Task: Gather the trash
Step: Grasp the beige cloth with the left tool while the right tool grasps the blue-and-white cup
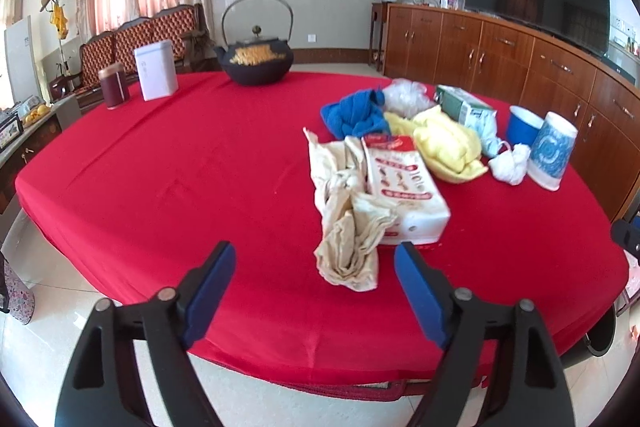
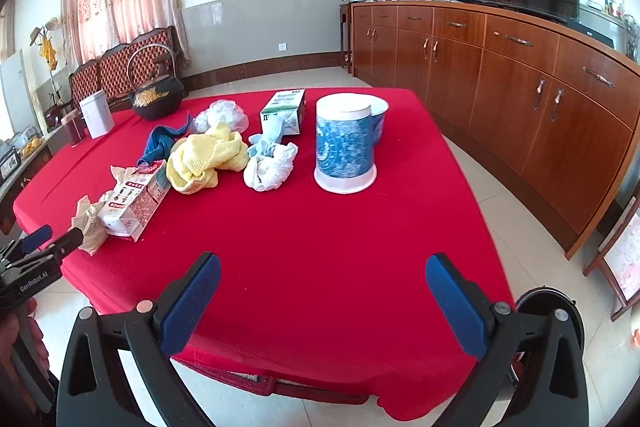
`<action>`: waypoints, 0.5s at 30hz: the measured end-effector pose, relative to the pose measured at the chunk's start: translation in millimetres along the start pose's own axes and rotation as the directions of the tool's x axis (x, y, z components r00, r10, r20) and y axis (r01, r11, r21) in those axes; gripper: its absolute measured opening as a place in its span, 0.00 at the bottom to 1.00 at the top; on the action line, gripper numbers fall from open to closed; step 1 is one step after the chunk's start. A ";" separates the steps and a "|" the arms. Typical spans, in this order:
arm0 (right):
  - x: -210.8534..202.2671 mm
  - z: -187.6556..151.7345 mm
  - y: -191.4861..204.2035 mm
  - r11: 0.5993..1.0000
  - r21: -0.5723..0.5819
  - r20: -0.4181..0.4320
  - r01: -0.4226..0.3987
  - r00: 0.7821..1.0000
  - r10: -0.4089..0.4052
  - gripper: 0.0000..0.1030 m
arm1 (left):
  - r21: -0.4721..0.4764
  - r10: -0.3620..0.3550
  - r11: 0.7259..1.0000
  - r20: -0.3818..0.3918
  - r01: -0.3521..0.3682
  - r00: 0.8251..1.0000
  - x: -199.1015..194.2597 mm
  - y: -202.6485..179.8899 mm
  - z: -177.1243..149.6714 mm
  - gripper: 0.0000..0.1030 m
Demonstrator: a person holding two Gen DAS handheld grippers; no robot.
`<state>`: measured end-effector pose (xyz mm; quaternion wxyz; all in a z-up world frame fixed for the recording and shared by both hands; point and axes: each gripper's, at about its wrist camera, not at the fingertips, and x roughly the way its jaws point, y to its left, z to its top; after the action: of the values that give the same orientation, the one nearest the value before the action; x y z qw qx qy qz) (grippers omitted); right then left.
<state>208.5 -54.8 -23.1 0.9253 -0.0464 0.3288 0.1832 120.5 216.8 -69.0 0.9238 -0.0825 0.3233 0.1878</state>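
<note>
The red table [image 1: 180, 167] fills both views, its near edge hidden behind the grippers. Trash sits right of centre: carton [image 1: 404, 187], crumpled paper [image 1: 348, 227], half-hidden blue cup [image 1: 522, 125]. The left gripper [image 1: 314, 267] and right gripper [image 2: 322, 277] gape empty.

red table [image 2: 320, 227]: crumpled trash [image 2: 270, 165], cups [image 2: 346, 143], teapot [image 2: 156, 95]

Right gripper [image 2: 322, 281] over near edge of red tablecloth [image 2: 320, 227], jaws wide apart, nothing between. Blue-patterned bin [image 2: 346, 147] upright mid-table. Left of it: white bag [image 2: 270, 165], yellow cloth [image 2: 204, 157], carton [image 2: 134, 201] lying flat. Left gripper [image 2: 40, 247] at left edge, beside crumpled paper [image 2: 90, 223].
</note>
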 end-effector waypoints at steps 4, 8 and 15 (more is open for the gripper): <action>14.1 3.8 1.0 1.000 0.000 -0.015 0.002 1.000 -0.002 1.00 | -0.017 -0.009 1.000 -0.022 0.009 1.000 10.6 4.6 -0.3 0.74; 24.9 7.4 0.3 1.000 0.003 -0.020 0.005 1.000 -0.005 1.00 | -0.029 -0.022 0.999 -0.029 0.022 0.999 17.6 6.8 0.7 0.69; 44.8 16.0 1.2 1.000 -0.006 -0.031 0.006 0.999 -0.007 1.00 | -0.043 -0.075 0.996 -0.042 0.074 0.996 32.7 7.8 7.5 0.38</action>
<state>249.6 -36.6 -38.6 0.9205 -0.0532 0.3424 0.1804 145.2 235.7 -83.9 0.9210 -0.1178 0.3360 0.1580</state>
